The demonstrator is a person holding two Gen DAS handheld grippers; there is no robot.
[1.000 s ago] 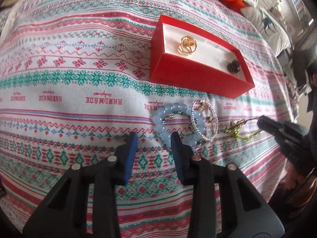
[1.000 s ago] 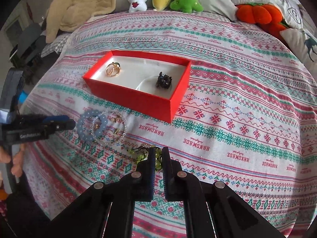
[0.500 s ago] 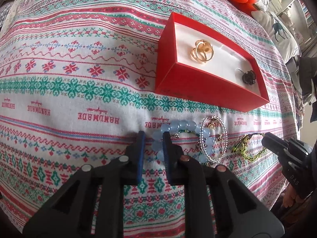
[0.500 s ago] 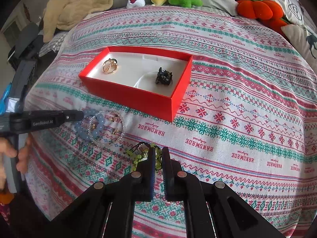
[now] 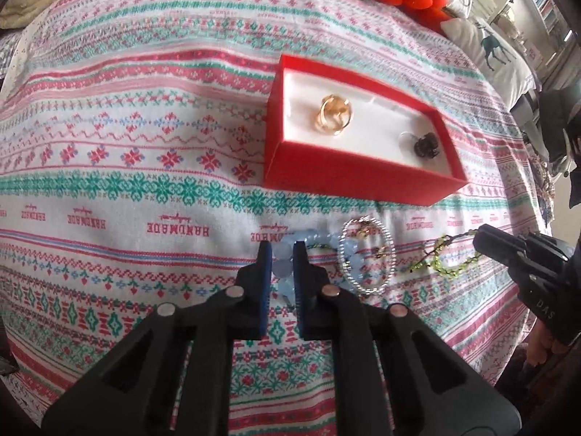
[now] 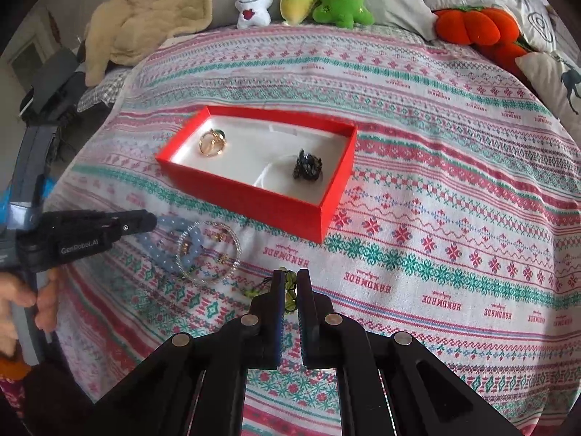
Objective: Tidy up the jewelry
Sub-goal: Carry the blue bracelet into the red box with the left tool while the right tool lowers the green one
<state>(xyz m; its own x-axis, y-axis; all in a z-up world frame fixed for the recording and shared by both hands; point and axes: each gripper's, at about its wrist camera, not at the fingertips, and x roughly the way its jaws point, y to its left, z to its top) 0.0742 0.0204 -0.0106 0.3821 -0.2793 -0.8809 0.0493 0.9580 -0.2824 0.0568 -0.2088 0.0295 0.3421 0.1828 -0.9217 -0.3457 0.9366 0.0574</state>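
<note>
Left gripper (image 5: pixel 279 250) fingers pinched on pale blue bead bracelet (image 5: pixel 285 269), lying on bed (image 5: pixel 145 167) near red box (image 5: pixel 359 185). Right gripper (image 6: pixel 289 279) fingers narrow, apparently gripping green bead strand (image 6: pixel 289 296). Silver bangle (image 5: pixel 366 256) overlaps blue bracelet. Gold ring (image 5: pixel 334 113), dark charm (image 5: pixel 425 144) inside box.

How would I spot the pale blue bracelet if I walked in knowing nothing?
Find the red box on the patterned bedspread. On the cloth before its long side lie three bracelets; the pale blue bracelet is the one nipped between the left gripper jaws. Its chunky, cloudy round beads set it apart from the thin silver bangle overlapping it and the green beaded strand farther along.
</note>
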